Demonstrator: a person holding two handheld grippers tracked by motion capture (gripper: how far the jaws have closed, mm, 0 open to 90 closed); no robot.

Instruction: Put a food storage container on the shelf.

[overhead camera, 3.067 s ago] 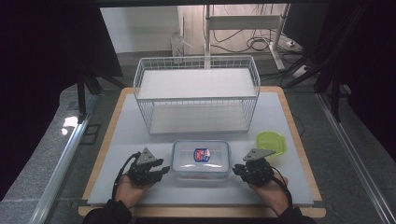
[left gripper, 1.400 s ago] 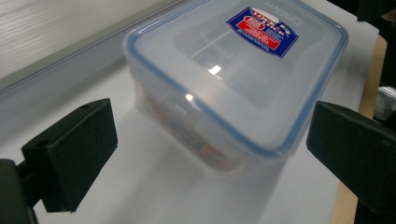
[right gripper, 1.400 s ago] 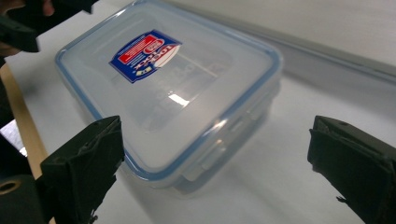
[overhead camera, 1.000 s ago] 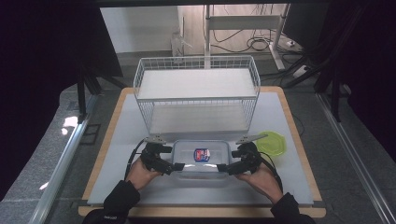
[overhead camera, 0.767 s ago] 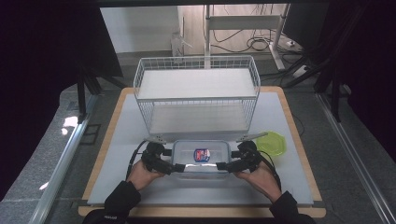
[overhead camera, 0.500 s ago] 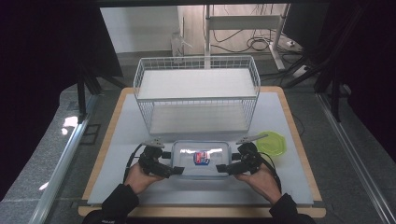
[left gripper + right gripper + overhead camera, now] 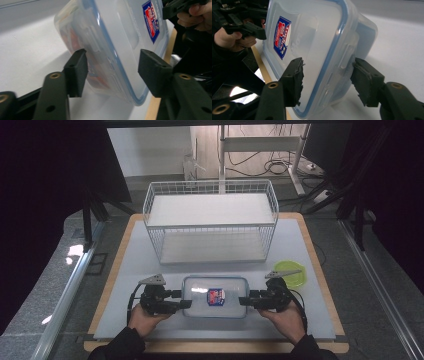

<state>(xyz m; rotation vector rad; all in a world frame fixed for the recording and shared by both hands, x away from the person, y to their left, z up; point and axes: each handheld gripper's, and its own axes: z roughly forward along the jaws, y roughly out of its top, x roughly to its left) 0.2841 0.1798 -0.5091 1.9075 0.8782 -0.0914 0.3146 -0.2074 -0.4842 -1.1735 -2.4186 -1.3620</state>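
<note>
Clear lidded container (image 7: 215,296) sits near the front edge of the desk (image 7: 300,245), between the two tools, sticker on its lid facing up. Left tool (image 7: 183,299) is on its left short end, right tool (image 7: 242,300) on the right short end. Both have just been closing with the container's end between the jaws. In the left gripper view the pads straddle the lid rim and latch flap of the container (image 7: 112,42): the lower pad looks close to the wall, the other still shows a gap, so no firm clamp yet. Same in the right gripper view: container (image 7: 322,45) end between worn foam pads, daylight on at least one side. Gripping both short ends makes sense: the box is too wide for one jaw span, and opposed holds keep it level so the contents don't slide. Wire shelf rack (image 7: 210,220) stands right behind, likely destination, upper or lower tier unclear. Green lid-like dish (image 7: 291,272) sits just beyond the right hand (image 7: 282,320), clear of the lift path. Next: finish closing, lift evenly.
</note>
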